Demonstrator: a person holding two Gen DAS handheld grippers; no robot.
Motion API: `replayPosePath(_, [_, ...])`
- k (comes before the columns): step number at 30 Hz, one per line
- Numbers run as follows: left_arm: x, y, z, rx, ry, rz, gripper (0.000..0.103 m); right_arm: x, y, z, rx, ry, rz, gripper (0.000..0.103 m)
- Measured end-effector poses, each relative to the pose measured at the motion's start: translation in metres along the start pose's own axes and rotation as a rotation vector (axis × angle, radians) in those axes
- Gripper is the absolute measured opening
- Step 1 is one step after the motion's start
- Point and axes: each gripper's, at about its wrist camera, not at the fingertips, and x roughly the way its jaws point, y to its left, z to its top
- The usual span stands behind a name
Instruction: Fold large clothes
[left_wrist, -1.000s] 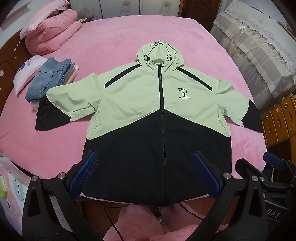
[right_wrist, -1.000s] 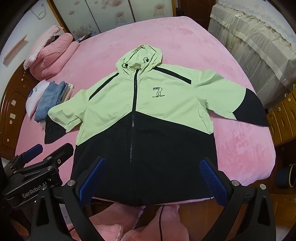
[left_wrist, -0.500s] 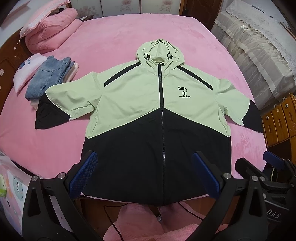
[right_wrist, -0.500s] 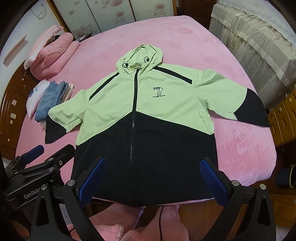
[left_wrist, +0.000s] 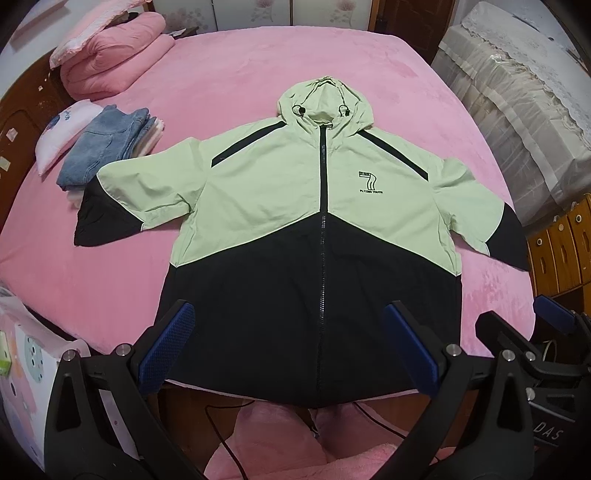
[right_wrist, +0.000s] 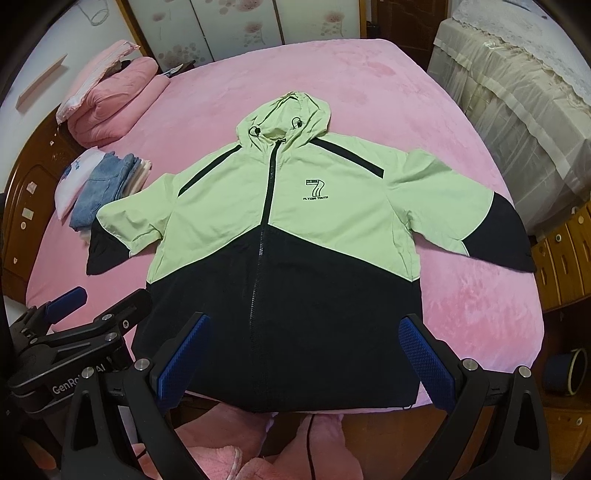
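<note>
The left gripper (left_wrist: 290, 343) has a matt black plastic frame with triangular cut-outs, silver screws at its joints and blue, finely dimpled pads (left_wrist: 166, 347). The right gripper (right_wrist: 304, 356) is built the same, with blue pads (right_wrist: 424, 360) and round silver screws. White lettering "GenRo" marks the left one's black body, "DAS" the right's. A thin black cable (right_wrist: 308, 446) hangs below, over fluffy pink trousers (left_wrist: 273, 435).

The jacket (left_wrist: 314, 229) hem hangs over the bed (left_wrist: 221, 74) edge, partly hidden behind the left hand-held gripper (left_wrist: 288, 343) fingers, the small lettering above its chest "7" is too fine to read, and the right hand-held gripper (left_wrist: 546, 332) is cut by the frame's edge.
</note>
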Motion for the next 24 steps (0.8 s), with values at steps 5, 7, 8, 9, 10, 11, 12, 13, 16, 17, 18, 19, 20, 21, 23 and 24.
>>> replayPosePath(5, [-0.005,-0.005,-0.003,0.007,-0.011,0.005,0.102,-0.004,-0.006,-0.002,0.007,-0.006,0.01,0.102])
replayPosePath(7, [-0.006,-0.007,-0.003,0.009,-0.011,0.004,0.101,-0.004,-0.007,-0.001,0.007,-0.005,0.008,0.102])
replayPosePath(8, [-0.007,-0.008,-0.004,0.012,-0.013,0.002,0.101,-0.005,-0.009,-0.001,0.01,-0.005,0.009,0.102])
replayPosePath(9, [-0.008,-0.009,-0.004,0.013,-0.015,0.003,0.101,-0.005,-0.009,-0.002,0.015,-0.006,0.007,0.102])
replayPosePath(10, [-0.009,-0.01,-0.004,0.015,-0.017,0.004,0.101,-0.006,-0.012,-0.003,0.018,-0.006,0.008,0.102])
replayPosePath(11, [-0.011,-0.01,-0.004,0.018,-0.02,0.006,0.101,-0.007,-0.014,-0.004,0.021,-0.006,0.01,0.102])
replayPosePath(12, [-0.012,-0.011,-0.004,0.02,-0.021,0.008,0.101,-0.008,-0.014,-0.005,0.025,-0.006,0.01,0.102])
replayPosePath(13, [-0.013,-0.011,-0.004,0.022,-0.023,0.008,0.101,-0.008,-0.016,-0.005,0.027,-0.006,0.01,0.102])
replayPosePath(16, [-0.013,-0.012,-0.005,0.022,-0.022,0.007,0.101,-0.007,-0.019,-0.006,0.032,-0.005,0.016,0.102])
replayPosePath(17, [-0.014,-0.013,-0.005,0.022,-0.022,0.006,0.101,-0.007,-0.019,-0.006,0.035,-0.003,0.019,0.102])
replayPosePath(18, [-0.014,-0.014,-0.005,0.022,-0.023,0.006,0.101,-0.006,-0.02,-0.006,0.039,-0.001,0.021,0.102])
replayPosePath(19, [-0.015,-0.014,-0.005,0.024,-0.025,0.008,0.101,-0.006,-0.022,-0.006,0.041,0.0,0.022,0.102])
replayPosePath(20, [-0.015,-0.014,-0.005,0.025,-0.027,0.012,0.101,-0.006,-0.022,-0.006,0.044,0.0,0.023,0.102])
replayPosePath(21, [-0.015,-0.014,-0.005,0.025,-0.027,0.013,0.101,-0.006,-0.023,-0.007,0.045,-0.001,0.024,0.102])
replayPosePath(23, [-0.017,-0.016,-0.005,0.025,-0.03,0.017,0.101,-0.006,-0.023,-0.007,0.044,-0.001,0.028,0.102])
replayPosePath(24, [-0.018,-0.017,-0.005,0.025,-0.031,0.017,0.101,-0.005,-0.024,-0.006,0.043,0.0,0.029,0.102])
